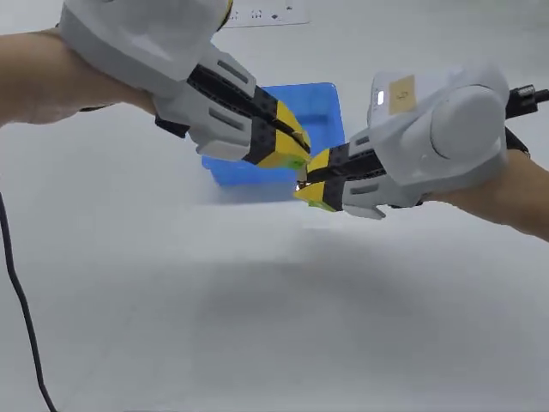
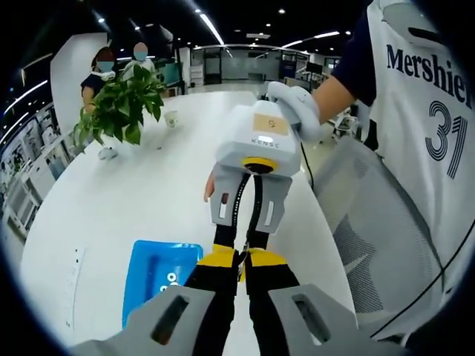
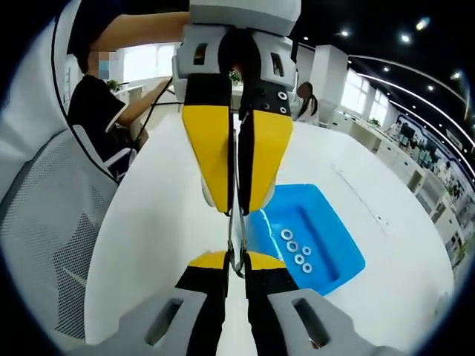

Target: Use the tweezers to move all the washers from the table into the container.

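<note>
Washers (image 3: 297, 251), maybe five, sit in container (image 3: 347, 261); left claw (image 3: 237, 208) and right claw (image 3: 236, 261) pinch tweezers (image 3: 236, 237).

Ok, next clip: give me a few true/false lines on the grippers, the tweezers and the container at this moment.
1. The left gripper and the right gripper meet tip to tip above the table. True.
2. The tweezers lie flat on the table, untouched. False: they are up in the air, pinched between the jaws of both grippers.
3. The container is red. False: it is blue.
4. Several washers already lie in the container. True.
5. The container is stacked on top of a potted plant. False: it sits on the table, and the plant stands well away from it at the far end.
</note>
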Motion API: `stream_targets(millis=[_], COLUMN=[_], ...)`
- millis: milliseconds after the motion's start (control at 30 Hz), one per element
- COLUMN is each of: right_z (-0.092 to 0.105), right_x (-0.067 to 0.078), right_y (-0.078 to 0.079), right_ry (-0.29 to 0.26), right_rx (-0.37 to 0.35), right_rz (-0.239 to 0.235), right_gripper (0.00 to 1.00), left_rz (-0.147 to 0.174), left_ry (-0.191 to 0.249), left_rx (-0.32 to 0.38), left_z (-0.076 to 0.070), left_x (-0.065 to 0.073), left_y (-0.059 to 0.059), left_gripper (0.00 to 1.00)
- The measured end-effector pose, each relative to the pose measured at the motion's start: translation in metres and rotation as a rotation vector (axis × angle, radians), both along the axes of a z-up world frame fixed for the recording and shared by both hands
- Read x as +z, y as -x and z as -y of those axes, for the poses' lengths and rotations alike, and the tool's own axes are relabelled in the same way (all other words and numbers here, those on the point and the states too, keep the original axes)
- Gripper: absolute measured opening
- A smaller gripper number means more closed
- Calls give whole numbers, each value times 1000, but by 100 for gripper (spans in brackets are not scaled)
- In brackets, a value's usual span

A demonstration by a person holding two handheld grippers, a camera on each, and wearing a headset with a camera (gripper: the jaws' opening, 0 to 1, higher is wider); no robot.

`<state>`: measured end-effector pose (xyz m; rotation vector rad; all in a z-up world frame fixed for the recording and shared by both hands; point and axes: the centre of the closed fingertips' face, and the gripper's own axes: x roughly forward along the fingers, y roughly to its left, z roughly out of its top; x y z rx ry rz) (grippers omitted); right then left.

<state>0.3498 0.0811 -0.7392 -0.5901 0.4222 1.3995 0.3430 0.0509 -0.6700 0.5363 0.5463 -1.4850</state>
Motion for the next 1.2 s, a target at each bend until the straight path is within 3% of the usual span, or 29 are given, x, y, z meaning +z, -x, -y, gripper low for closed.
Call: stream_targets(millis=[267, 600, 833, 1100, 1200], right_z=[-5, -21, -34, -33, -34], right_x=[20, 23, -1, -36, -45], right_y=[-18, -58, -77, -86, -92], right_ry=[4, -12, 0, 48, 55], right_rx=[6, -1, 6, 8, 0], right_rz=[53, 84, 62, 6, -9], right_gripper=[9, 9, 9, 9, 9], left_rz=[42, 76, 64, 30, 21], left_ry=[11, 21, 4, 7, 4], left_rx=[-5, 41, 66, 85, 90], left_z=[-3, -19, -31, -31, -31], left_x=[18, 20, -5, -37, -42], left_y=[-14, -55, -77, -87, -91], left_gripper=[7, 7, 7, 7, 7])
